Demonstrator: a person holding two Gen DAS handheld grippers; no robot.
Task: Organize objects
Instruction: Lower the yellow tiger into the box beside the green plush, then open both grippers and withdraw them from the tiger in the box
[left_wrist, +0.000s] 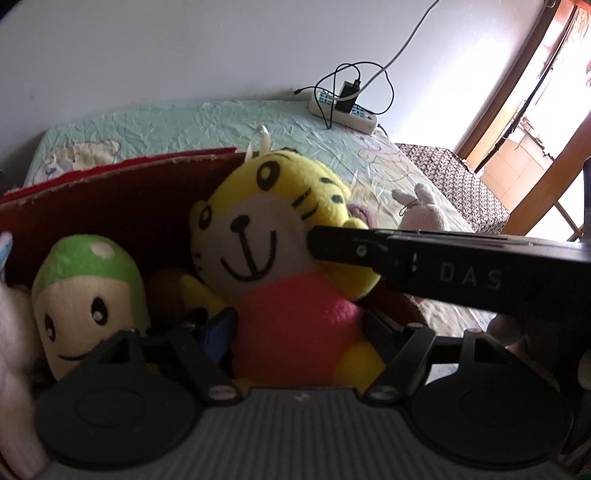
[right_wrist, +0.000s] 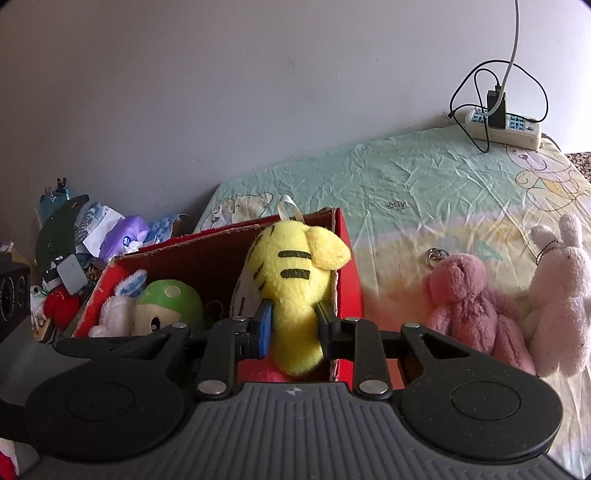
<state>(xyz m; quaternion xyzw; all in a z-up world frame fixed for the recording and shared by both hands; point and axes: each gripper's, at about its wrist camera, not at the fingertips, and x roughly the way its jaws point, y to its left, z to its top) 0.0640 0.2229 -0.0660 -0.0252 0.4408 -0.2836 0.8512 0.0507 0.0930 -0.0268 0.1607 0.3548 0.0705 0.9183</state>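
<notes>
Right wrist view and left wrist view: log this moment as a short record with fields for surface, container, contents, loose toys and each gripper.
surface: bed sheet, pale green, wrinkled
container: red box, open top
contents: green-capped plush, white plush, both inside
yellow tiger plush: at the box's right end, body in the box
loose toys: pink plush and white rabbit plush on the sheet, right of the box
right gripper: shut on the tiger's head
left gripper: either side of the tiger's body, grip unclear
background: power strip with cables
</notes>
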